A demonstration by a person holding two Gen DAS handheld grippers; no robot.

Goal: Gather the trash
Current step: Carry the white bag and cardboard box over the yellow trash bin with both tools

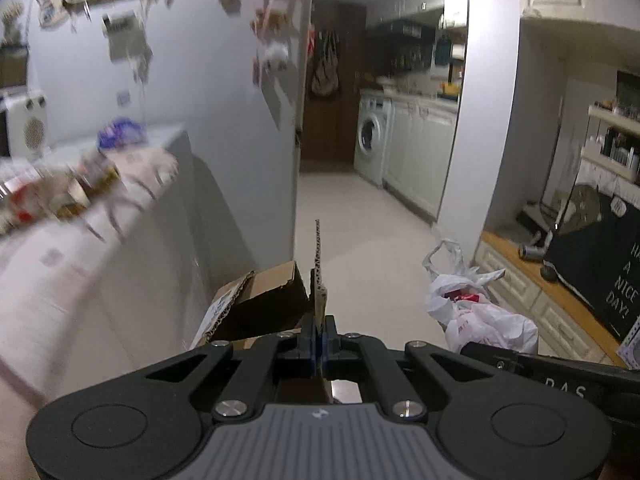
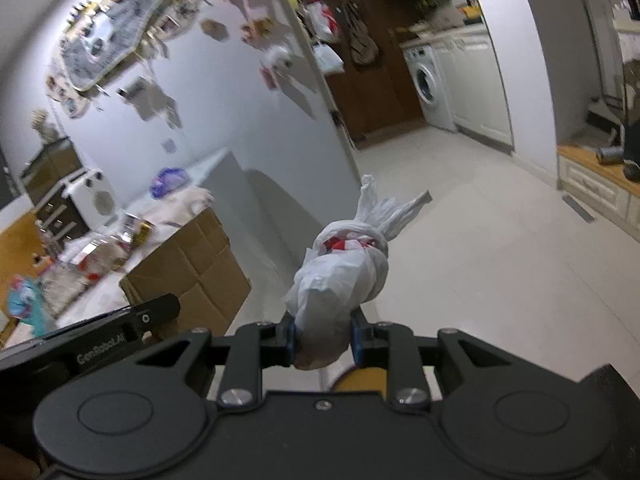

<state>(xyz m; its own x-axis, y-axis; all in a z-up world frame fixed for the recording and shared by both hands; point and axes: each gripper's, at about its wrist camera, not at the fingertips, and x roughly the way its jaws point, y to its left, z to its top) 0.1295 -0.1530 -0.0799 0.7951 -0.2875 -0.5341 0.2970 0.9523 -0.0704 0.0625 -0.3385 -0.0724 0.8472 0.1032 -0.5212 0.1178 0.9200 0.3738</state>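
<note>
We see a brown corrugated cardboard box [image 1: 260, 300], matt and rough, its fluted edge showing where the flap [image 1: 319, 264] stands on end. The white plastic bag [image 2: 344, 276], thin and crinkled with a faint sheen, shows red print through its skin. Both black plastic grippers look matt, with bright metal screws and blue pads. The pale tiled floor [image 2: 460, 240] is smooth and slightly glossy; the low cabinet's [image 1: 532, 280] wooden top looks warm and satin.

right claw [image 2: 324, 340] clamped on knotted white trash bag [image 2: 344, 276], cardboard box [image 2: 192, 264] left
</note>
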